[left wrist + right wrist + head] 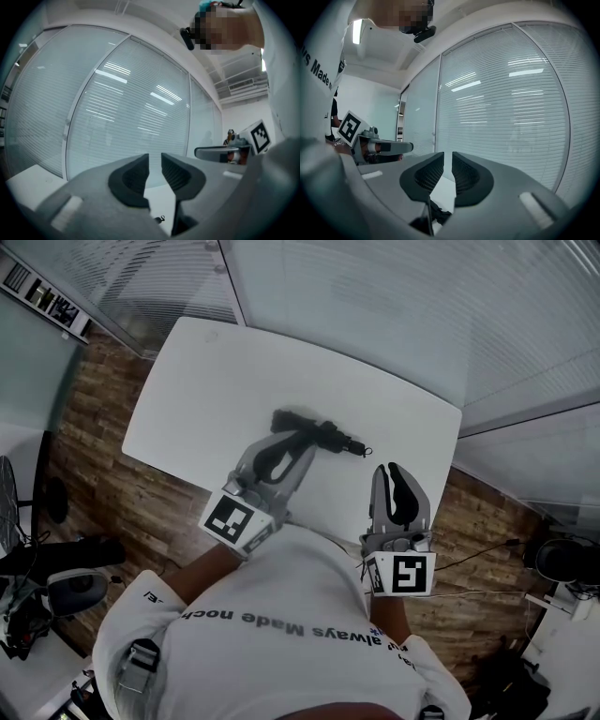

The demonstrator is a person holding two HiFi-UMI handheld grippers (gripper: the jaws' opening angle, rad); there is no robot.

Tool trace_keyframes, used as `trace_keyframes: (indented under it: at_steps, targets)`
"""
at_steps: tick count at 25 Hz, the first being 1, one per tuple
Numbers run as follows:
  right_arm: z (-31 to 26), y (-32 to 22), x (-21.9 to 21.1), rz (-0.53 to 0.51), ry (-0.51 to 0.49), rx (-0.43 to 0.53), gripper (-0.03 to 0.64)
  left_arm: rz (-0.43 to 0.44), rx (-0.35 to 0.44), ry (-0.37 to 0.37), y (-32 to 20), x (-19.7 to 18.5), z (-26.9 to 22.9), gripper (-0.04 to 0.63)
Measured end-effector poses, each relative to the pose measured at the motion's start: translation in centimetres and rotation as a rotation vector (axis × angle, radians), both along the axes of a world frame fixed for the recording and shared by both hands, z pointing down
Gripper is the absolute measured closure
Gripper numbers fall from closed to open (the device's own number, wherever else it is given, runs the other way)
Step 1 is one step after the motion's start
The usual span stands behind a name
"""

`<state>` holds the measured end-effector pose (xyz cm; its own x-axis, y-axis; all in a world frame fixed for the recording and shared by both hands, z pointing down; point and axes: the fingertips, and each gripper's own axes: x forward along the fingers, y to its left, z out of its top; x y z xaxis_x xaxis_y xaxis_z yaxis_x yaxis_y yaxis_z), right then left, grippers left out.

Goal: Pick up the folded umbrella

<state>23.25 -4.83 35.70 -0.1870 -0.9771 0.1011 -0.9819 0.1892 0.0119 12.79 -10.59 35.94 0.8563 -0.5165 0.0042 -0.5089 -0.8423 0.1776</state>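
The folded black umbrella (323, 435) lies on the white table (216, 390), its strap end (362, 449) pointing right. My left gripper (302, 444) reaches level over the table with its tips at the umbrella's near side. Its jaws stand almost together with nothing between them (155, 161), and only the umbrella's strap tip (161, 218) peeks out below them. My right gripper (395, 471) hovers by the table's front right edge, to the right of the umbrella, shut on nothing (447, 159). Part of the umbrella (439, 213) shows low under its jaws.
A glass wall with blinds (375, 296) runs behind the table. Wooden floor (103, 484) surrounds it. An office chair (56, 563) stands at the left and dark gear (562, 559) at the right. Each gripper view catches the other gripper (234, 150) (379, 147).
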Motion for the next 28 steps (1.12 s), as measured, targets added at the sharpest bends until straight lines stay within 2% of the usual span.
trace_keyframes:
  at_steps: [12, 17, 28]
  targets:
    - [-2.4, -4.6, -3.9, 0.039, 0.023, 0.027, 0.563, 0.021, 0.039, 0.025, -5.1, -4.6, -2.8, 0.515]
    - [-3.0, -4.8, -5.3, 0.032, 0.031, 0.028, 0.563, 0.02, 0.051, 0.028, -5.7, -5.9, -3.7, 0.515]
    - [-1.9, -6.3, -6.1, 0.008, 0.074, 0.0, 0.557, 0.033, 0.011, 0.014, -6.9, -6.6, -2.1, 0.515]
